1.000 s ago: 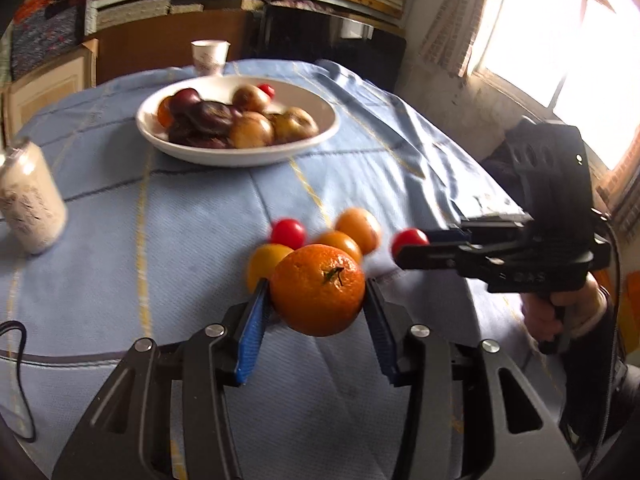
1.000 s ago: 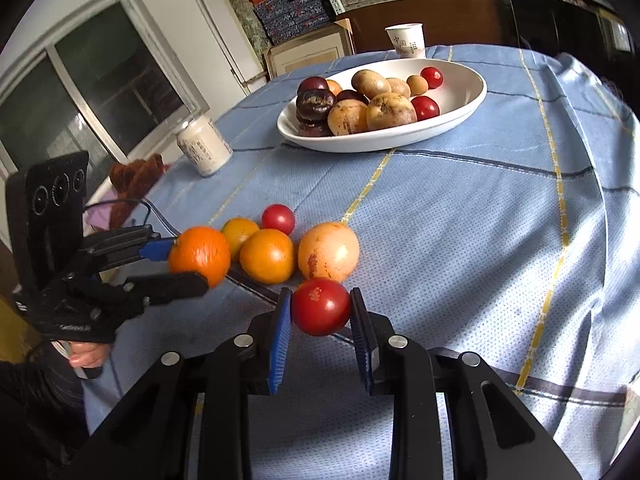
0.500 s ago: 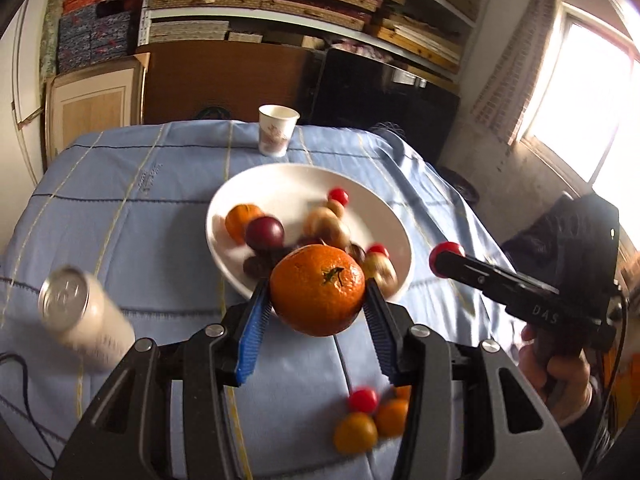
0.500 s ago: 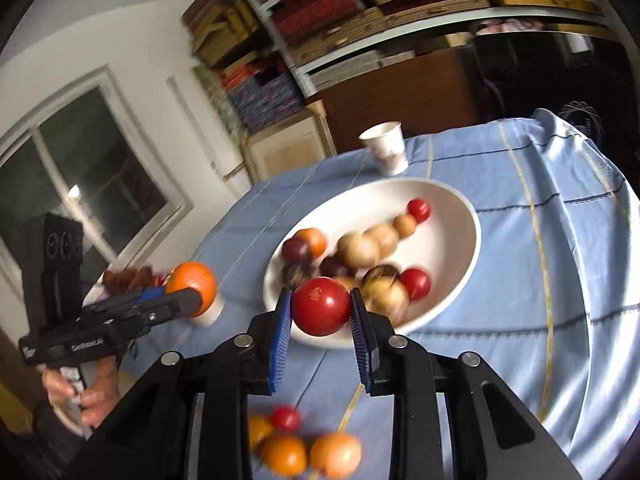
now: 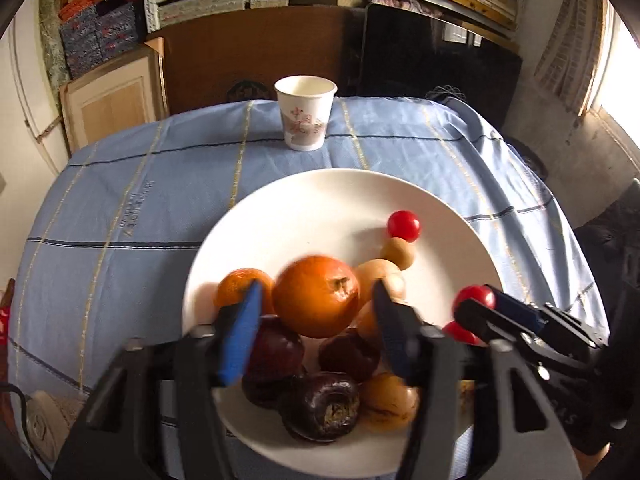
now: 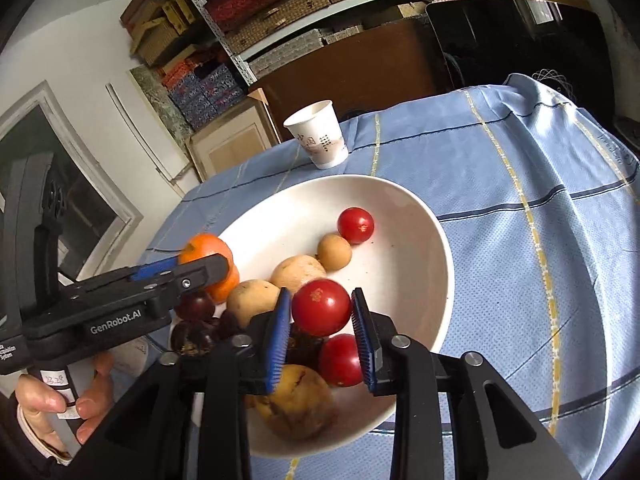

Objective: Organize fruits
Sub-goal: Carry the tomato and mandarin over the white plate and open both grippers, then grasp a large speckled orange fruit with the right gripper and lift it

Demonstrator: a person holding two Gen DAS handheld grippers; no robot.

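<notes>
My left gripper (image 5: pixel 316 320) has opened over the white bowl (image 5: pixel 320 196); the orange (image 5: pixel 316 296) sits blurred between the parted blue pads, touching neither. My right gripper (image 6: pixel 320 324) has also parted, and the red tomato (image 6: pixel 321 307) sits between its pads with small gaps each side, above the fruit pile. The bowl (image 6: pixel 432 240) holds dark purple fruits (image 5: pixel 320 404), tan fruits (image 6: pixel 298 274), another orange (image 5: pixel 236 286) and red tomatoes (image 6: pixel 355 225). The left gripper shows in the right wrist view (image 6: pixel 200 264), the right gripper in the left wrist view (image 5: pixel 476 304).
A paper cup (image 5: pixel 305 116) stands behind the bowl on the blue checked tablecloth (image 5: pixel 120 220). A can (image 5: pixel 40 424) lies at the lower left. Shelves, boxes and a cabinet stand beyond the table's far edge.
Both grippers moved forward and down over the bowl and opened; the orange and the tomato are no longer clamped. The loose fruits on the cloth have left view.
</notes>
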